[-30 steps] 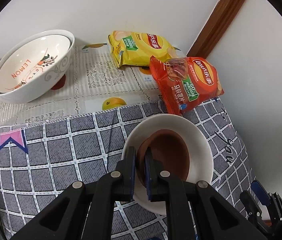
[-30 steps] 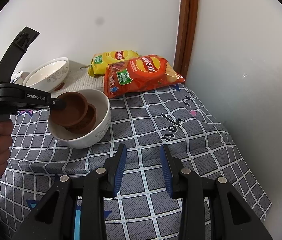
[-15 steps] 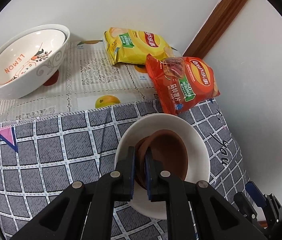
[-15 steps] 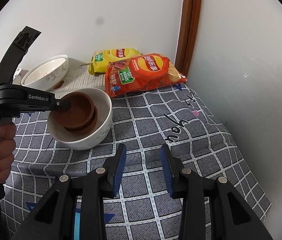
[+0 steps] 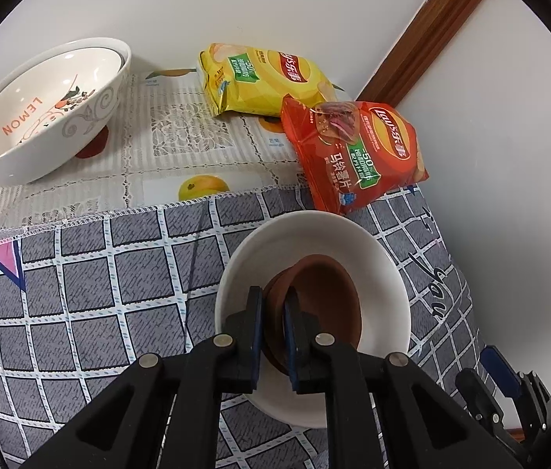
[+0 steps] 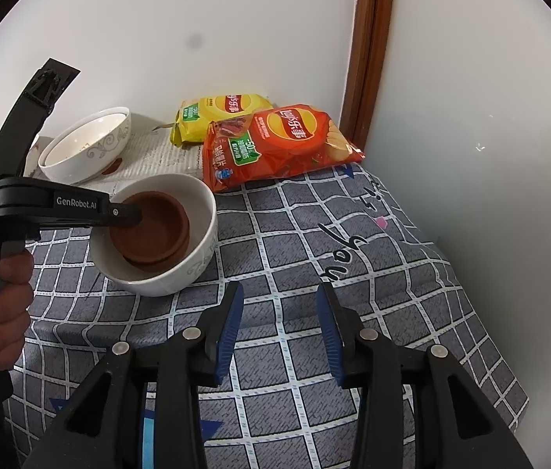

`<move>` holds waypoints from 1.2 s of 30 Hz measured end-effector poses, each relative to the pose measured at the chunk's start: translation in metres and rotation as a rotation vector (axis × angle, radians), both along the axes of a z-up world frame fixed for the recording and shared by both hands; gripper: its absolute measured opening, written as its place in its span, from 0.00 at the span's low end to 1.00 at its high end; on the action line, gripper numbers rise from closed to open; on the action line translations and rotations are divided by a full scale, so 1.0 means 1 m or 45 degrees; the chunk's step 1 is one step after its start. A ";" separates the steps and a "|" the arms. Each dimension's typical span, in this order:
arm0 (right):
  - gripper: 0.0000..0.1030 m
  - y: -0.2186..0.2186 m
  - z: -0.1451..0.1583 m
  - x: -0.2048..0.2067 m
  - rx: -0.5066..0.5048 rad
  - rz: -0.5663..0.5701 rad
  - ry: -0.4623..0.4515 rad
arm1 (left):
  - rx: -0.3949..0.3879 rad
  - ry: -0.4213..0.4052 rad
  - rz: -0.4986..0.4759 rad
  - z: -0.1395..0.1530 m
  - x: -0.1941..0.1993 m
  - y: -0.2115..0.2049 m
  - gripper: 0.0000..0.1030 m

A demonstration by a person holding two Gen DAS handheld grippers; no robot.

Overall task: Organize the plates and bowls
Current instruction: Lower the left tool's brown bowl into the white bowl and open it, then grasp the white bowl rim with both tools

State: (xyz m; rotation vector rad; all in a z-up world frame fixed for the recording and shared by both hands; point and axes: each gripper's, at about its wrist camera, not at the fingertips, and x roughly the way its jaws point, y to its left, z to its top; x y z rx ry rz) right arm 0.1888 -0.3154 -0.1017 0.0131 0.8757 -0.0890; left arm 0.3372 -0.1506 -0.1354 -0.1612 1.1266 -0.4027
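Observation:
A plain white bowl point(image 5: 386, 262) point(image 6: 201, 242) stands on the grey checked cloth. Two brown bowls point(image 5: 326, 297) point(image 6: 154, 226) lie nested inside it. My left gripper point(image 5: 272, 291) point(image 6: 134, 215) reaches in from the left. It is shut on the near rim of the upper brown bowl, one pad inside and one outside. My right gripper point(image 6: 280, 305) hovers over bare cloth in front of the white bowl. Its jaws are opening and nothing is between them.
Two stacked white bowls point(image 5: 40, 109) point(image 6: 87, 144), the inner one marked LEMON, stand at the back left on a fruit-print cloth. A yellow chip bag point(image 5: 263, 78) and a red one point(image 5: 357, 152) lie against the back corner. A white wall point(image 6: 471, 156) closes off the right side.
The held brown bowl has come down from a tilt and now sits level in the lower brown bowl. The right gripper's jaws stand a little wider.

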 end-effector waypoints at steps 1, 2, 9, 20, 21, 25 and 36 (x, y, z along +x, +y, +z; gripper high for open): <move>0.38 0.000 0.000 0.001 0.001 0.001 -0.001 | 0.004 0.001 -0.002 0.000 0.000 0.000 0.10; 0.38 0.001 0.000 0.002 0.004 0.001 -0.001 | 0.009 0.002 -0.006 0.000 0.000 -0.001 0.10; 0.38 -0.003 0.002 0.016 0.100 -0.001 -0.002 | 0.034 -0.034 -0.045 0.013 -0.005 0.000 0.10; 0.38 0.004 -0.003 0.068 0.312 0.052 0.080 | 0.189 -0.099 0.011 0.031 -0.006 0.019 0.24; 0.38 0.007 -0.006 0.071 0.312 0.058 0.090 | 0.179 -0.080 0.012 0.027 -0.004 0.021 0.24; 0.38 0.016 -0.019 0.085 0.294 0.064 0.154 | 0.185 -0.043 0.010 0.016 -0.002 0.023 0.24; 0.38 0.015 -0.043 0.100 0.258 0.009 0.258 | 0.216 0.004 0.001 -0.005 0.000 0.013 0.24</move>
